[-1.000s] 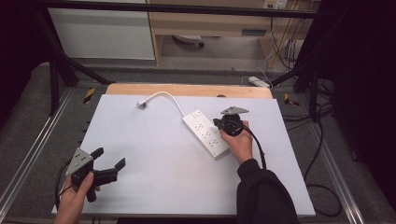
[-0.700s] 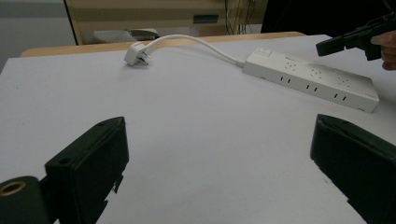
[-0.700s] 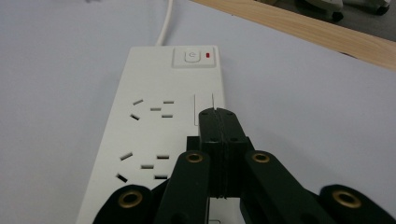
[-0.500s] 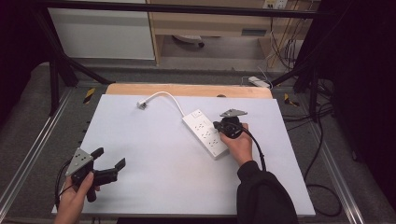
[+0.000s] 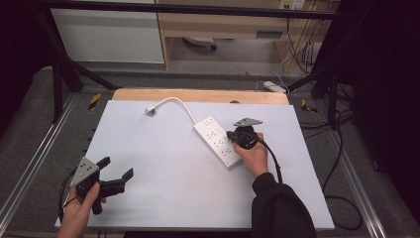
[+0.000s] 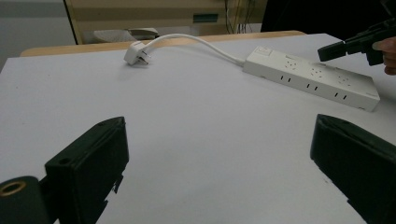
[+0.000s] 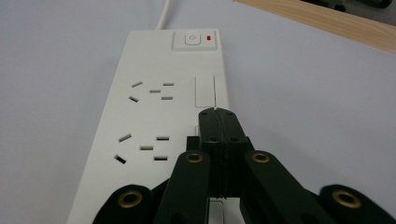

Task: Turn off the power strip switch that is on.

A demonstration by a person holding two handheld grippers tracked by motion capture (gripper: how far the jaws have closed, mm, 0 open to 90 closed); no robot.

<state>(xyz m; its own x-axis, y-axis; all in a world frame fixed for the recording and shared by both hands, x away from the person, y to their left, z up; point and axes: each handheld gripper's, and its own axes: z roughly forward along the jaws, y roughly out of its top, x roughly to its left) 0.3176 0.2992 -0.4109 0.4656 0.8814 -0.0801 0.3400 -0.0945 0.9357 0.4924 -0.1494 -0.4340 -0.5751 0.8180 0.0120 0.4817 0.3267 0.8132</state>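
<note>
Power strip [image 5: 218, 140] is lying diagonally on the white bench [image 5: 163, 168], right of centre, its cord [image 5: 174, 102] curving away to a loose plug [image 5: 151, 111] at the far left. Right tongs [image 5: 231, 135] are hovering over the strip's near-right portion with jaws pressed together on nothing; in the right gripper view their joined tips [image 7: 218, 113] are pointing along the strip's right edge, beside the small covered panels and short of the power button [image 7: 191, 38] with its red indicator [image 7: 208, 38]. Left tongs [image 5: 117, 171] are resting at the near left of the bench, jaws wide apart and empty, well apart from the strip. The work is judged to be a press on the button or a panel with the closed tips. Risks from here: the narrow tips are liable to slide off the smooth casing and miss the button if they are brought down at a slant; and since nothing is bracing the strip, a forward push may skate it across the bench or swing it about its cord rather than depress the switch.
</note>
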